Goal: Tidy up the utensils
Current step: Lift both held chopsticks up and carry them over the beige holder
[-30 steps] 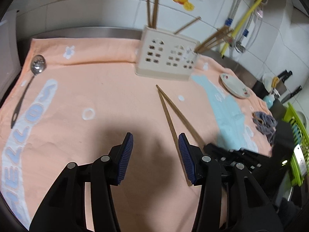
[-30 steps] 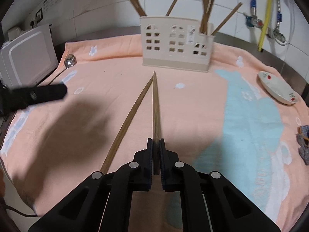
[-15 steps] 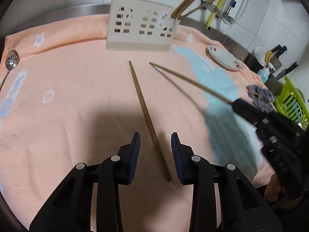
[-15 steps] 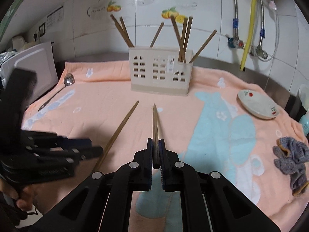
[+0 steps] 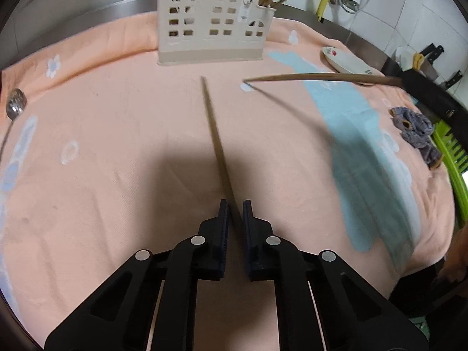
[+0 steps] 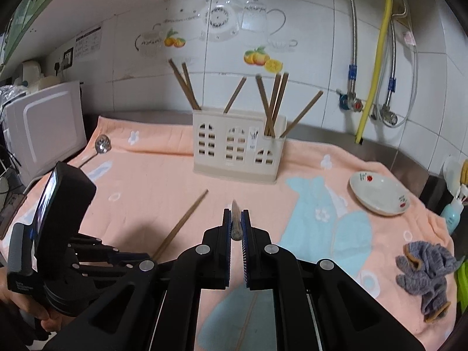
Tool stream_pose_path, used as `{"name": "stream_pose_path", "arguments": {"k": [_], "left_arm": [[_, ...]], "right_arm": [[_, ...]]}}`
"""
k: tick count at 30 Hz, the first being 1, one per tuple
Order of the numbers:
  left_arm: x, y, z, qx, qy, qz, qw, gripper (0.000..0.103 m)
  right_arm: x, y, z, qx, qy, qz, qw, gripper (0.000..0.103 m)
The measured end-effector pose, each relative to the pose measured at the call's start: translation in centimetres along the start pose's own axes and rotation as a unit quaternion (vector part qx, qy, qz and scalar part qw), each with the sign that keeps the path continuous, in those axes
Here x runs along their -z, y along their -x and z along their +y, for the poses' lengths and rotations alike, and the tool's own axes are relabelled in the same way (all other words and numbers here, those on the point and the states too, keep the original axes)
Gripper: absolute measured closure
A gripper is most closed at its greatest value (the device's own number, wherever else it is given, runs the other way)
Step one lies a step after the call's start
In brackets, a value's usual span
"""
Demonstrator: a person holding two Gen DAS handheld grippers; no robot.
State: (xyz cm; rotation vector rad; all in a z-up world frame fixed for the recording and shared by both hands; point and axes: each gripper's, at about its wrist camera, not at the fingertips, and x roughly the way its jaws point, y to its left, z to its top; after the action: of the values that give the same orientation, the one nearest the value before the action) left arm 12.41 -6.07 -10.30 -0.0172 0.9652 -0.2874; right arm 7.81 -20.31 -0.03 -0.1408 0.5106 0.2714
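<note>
A cream utensil holder (image 5: 213, 20) (image 6: 238, 146) with several wooden chopsticks stands at the back of an orange towel (image 5: 117, 134). My right gripper (image 6: 236, 219) is shut on a wooden chopstick (image 6: 235, 225) and holds it in the air, tip toward the holder; the same chopstick (image 5: 318, 78) shows in the left wrist view. A second chopstick (image 5: 218, 143) (image 6: 184, 222) lies on the towel. My left gripper (image 5: 235, 209) straddles its near end, jaws narrowly apart around it.
A metal ladle (image 5: 13, 108) (image 6: 101, 144) lies at the towel's left edge. A small white dish (image 6: 378, 193) and a grey cloth (image 6: 427, 272) sit at the right. A green rack (image 5: 453, 158) stands past the right edge, a white appliance (image 6: 44, 125) at the left.
My right gripper has lifted its chopstick off the towel. My left gripper has moved right over the other chopstick and narrowed its jaws around its near end.
</note>
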Motion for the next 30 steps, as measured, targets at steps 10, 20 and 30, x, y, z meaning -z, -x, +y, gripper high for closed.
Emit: {"name": "stream_pose_path", "arguments": {"k": [10, 20, 30], "left_arm": [[-5.1, 4.6, 2.9, -0.002, -0.002, -0.064, 0.9979, 0.098], [-11.3, 8.1, 2.8, -0.001, -0.029, -0.128, 0.9914, 0.098], [-13.5, 9.4, 2.6, 0.005, -0.039, -0.148, 0.9883, 0.098]], "right_arm": [[-3.5, -0.1, -0.8, 0.014, 0.007, -0.039, 0.999, 0.096], [-5.9, -0.2, -0.5, 0.037, 0.026, -0.089, 0.995, 0.096], [-6.3, -0.5, -0.2, 0.047, 0.034, -0.108, 0.992, 0.096]]}}
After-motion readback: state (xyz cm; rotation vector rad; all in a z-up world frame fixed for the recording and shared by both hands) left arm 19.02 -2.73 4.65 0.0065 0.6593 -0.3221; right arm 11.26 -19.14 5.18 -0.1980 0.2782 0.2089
